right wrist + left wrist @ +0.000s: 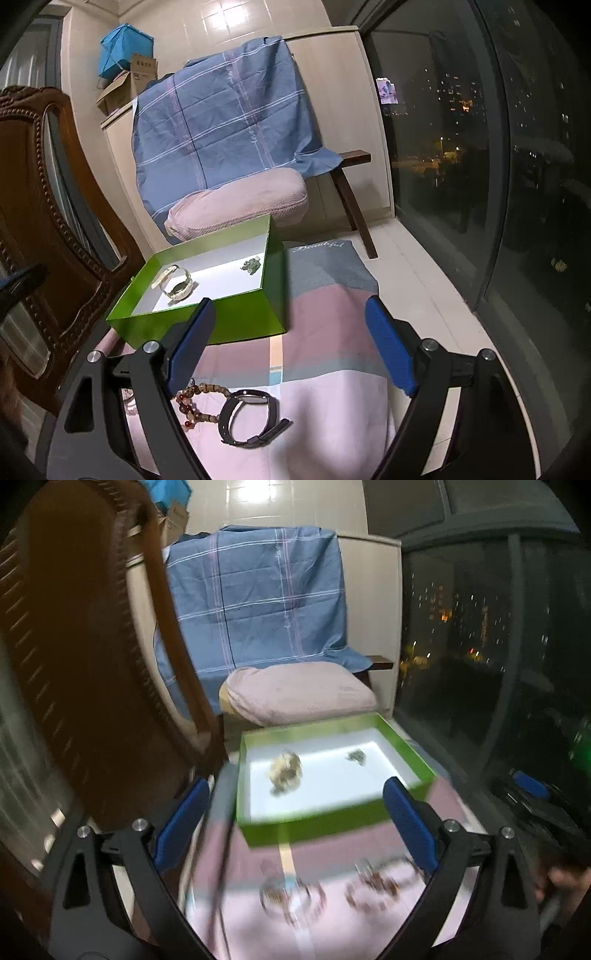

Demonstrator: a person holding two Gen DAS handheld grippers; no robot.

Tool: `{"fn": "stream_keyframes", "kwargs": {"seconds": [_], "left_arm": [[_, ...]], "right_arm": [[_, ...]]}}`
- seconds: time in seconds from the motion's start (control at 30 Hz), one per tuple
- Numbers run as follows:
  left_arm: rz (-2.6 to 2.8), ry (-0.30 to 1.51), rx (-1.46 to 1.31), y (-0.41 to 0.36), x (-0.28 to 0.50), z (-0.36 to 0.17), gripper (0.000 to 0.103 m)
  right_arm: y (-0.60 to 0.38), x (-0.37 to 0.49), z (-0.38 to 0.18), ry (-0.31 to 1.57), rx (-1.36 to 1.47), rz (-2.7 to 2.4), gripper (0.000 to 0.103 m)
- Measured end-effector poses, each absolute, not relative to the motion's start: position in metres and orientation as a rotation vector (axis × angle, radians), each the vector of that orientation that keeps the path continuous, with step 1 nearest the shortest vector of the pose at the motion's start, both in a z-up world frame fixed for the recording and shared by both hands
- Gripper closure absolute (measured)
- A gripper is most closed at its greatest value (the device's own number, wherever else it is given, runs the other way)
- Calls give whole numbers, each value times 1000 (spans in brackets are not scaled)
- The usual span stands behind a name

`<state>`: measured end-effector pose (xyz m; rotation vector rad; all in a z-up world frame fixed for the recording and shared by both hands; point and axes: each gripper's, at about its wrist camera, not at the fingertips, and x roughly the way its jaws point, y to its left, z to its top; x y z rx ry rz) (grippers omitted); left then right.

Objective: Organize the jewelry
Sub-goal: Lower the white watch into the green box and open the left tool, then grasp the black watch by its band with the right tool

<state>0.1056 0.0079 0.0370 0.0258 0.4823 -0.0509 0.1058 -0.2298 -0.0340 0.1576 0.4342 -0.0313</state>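
Note:
A green box [236, 317] with a white floor stands on a pink and grey cloth [325, 332]. In it lie a pale watch [177, 282] and a small green trinket [251, 266]. In front of the box a black watch [247, 417] and brown and red bead bracelets [199, 402] lie on the cloth. My right gripper [291, 343] is open and empty above them. The left wrist view is blurred: the box [317, 821], pale watch [284, 773], trinket [356, 757] and blurred jewelry on the cloth [373, 886] show. My left gripper [295, 827] is open and empty over the box's near wall.
A carved wooden chair [55, 206] stands at the left, close to the box. A pink pillow [240, 206] and a blue checked sheet [221, 122] are behind the box. A wooden bench [351, 184] and a dark window [517, 147] are at the right.

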Motion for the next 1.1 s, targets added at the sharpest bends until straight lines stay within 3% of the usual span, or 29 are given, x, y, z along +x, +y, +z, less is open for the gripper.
{"fn": "stream_keyframes", "kwargs": {"seconds": [0.17,0.33,0.77,1.1], "left_arm": [[-4,481,-141,32,61,-6,9],[88,615,-90,34,69,-51,13],[64,623,-118,31,74,-53,13],[52,633,-109,25,79,-55,13]], "right_arm": [[-222,94,-35,440,122,-30,22],[-211,72,-42,474,72,-19,22],[-203,68,-50,472,-37,-64,22],[-196,87,-70,574,-72,-77,24]]}}
